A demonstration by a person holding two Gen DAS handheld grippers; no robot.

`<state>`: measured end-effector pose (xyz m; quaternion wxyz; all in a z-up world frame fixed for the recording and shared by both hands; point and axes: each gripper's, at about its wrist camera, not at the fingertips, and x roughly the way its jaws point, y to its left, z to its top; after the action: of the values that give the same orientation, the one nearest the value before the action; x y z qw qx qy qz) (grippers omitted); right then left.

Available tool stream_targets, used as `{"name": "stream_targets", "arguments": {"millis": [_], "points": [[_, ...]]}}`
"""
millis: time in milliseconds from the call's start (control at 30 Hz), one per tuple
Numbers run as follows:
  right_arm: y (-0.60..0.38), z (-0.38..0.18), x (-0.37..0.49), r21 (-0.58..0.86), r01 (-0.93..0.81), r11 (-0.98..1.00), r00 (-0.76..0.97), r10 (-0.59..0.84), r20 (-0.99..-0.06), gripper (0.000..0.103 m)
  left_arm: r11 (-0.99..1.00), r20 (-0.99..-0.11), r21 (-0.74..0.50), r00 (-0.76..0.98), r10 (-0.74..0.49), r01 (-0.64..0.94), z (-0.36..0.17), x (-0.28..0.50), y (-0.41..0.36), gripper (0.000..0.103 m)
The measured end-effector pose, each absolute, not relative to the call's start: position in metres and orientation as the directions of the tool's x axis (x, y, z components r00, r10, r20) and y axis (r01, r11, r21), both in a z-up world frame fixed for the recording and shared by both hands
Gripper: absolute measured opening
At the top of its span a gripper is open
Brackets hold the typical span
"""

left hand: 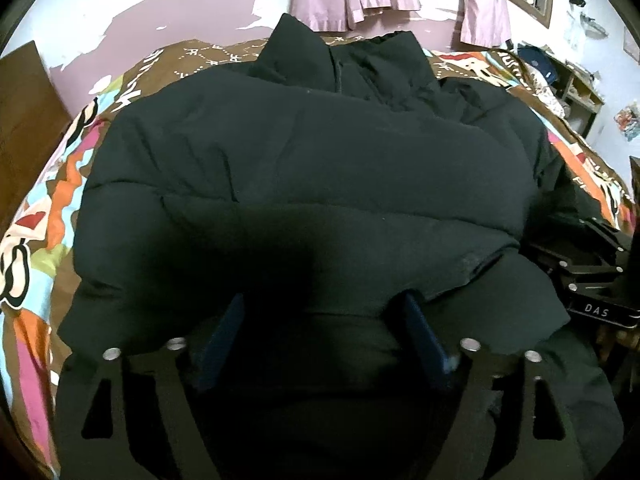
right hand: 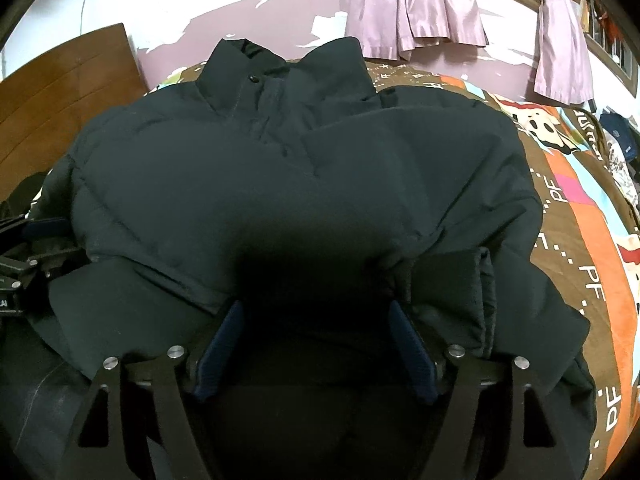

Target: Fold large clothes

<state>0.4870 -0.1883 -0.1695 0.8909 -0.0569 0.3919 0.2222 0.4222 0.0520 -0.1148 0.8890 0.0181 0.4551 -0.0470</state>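
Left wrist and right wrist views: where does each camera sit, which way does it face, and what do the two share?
Left wrist: on the left hand-held gripper, looking down along open blue fingers over the black puffer jacket toward its collar; the other gripper shows at the right edge.
Right wrist: on the right hand-held gripper, same downward heading, jaws open; the other gripper shows at the left edge.
Shared: the jacket, patterned bedspread, pink curtains and the wall behind.
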Motion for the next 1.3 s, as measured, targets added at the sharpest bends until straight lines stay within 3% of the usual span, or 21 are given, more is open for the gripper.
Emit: {"name": "stream_targets", "arguments": {"millis": [500, 567, 800, 900, 1033, 1167, 1300], "points": [[-0.202, -0.159, 0.480, 0.162, -0.444, 0.881, 0.619, 0.432, -0.655, 0.079, 0.994, -0.784, -0.059, 0.612, -0.103, 0.092, -0.110, 0.416, 0.056, 0.087], [-0.204, -0.159, 0.479, 0.186, -0.455, 0.871, 0.614, 0.458, -0.643, 0.084, 0.992, -0.775, -0.082, 0.620, -0.122, 0.093, -0.108, 0.414, 0.058, 0.087], [-0.225, -0.154, 0.480, 0.329, -0.456, 0.827, 0.598, 0.559, -0.575, 0.085, 0.945, -0.685, -0.311, 0.664, -0.300, 0.105, -0.099, 0.405, 0.089, 0.090], [-0.237, -0.140, 0.474, 0.337, -0.391, 0.857, 0.662, 0.516, -0.544, 0.086, 0.905, -0.634, -0.417, 0.689, -0.353, 0.080, -0.094, 0.400, 0.107, 0.090], [-0.249, -0.103, 0.469, 0.305, -0.324, 0.896, 0.768, 0.437, -0.468, 0.103, 0.844, -0.599, -0.537, 0.707, -0.376, -0.006, -0.074, 0.405, 0.133, 0.090], [-0.236, -0.069, 0.506, 0.268, -0.349, 0.898, 0.754, 0.439, -0.488, 0.103, 0.870, -0.608, -0.493, 0.724, -0.326, -0.022, -0.042, 0.436, 0.136, 0.090], [-0.227, -0.048, 0.567, 0.331, -0.299, 0.895, 0.713, 0.440, -0.546, 0.103, 0.908, -0.630, -0.414, 0.738, -0.240, -0.058, -0.020, 0.480, 0.133, 0.090]]}}
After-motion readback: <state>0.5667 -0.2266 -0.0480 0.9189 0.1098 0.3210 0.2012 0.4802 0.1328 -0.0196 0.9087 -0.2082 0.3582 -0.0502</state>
